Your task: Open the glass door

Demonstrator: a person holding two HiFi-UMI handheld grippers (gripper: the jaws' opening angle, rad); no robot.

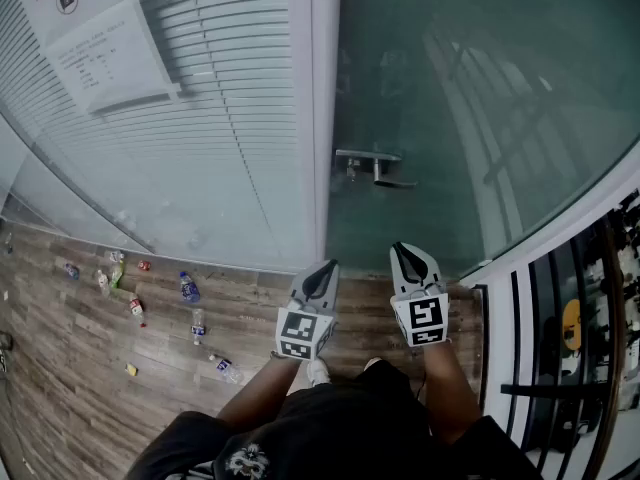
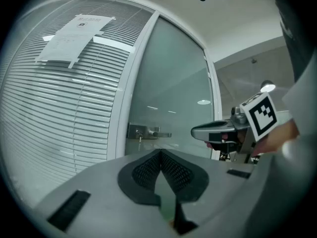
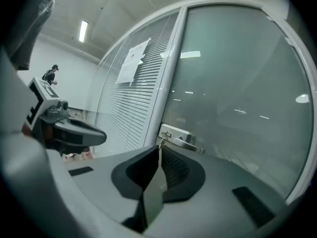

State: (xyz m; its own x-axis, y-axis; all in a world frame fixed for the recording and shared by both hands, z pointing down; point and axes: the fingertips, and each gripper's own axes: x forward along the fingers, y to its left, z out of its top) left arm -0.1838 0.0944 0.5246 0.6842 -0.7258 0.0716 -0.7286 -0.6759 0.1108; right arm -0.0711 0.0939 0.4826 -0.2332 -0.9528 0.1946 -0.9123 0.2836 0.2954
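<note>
Because the glass door (image 1: 470, 88) stands shut with its lever handle (image 1: 378, 165) well ahead, the left gripper (image 1: 322, 273) and right gripper (image 1: 408, 255) wait side by side, fingers (image 2: 144, 171) closed on nothing, seemingly poised to reach.

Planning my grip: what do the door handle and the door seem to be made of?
Handle: probably metal with a satin finish; it is silvery grey with a dull sheen. Door: frosted glass, it seems; it looks greenish and hazy, with blurred reflections.
</note>
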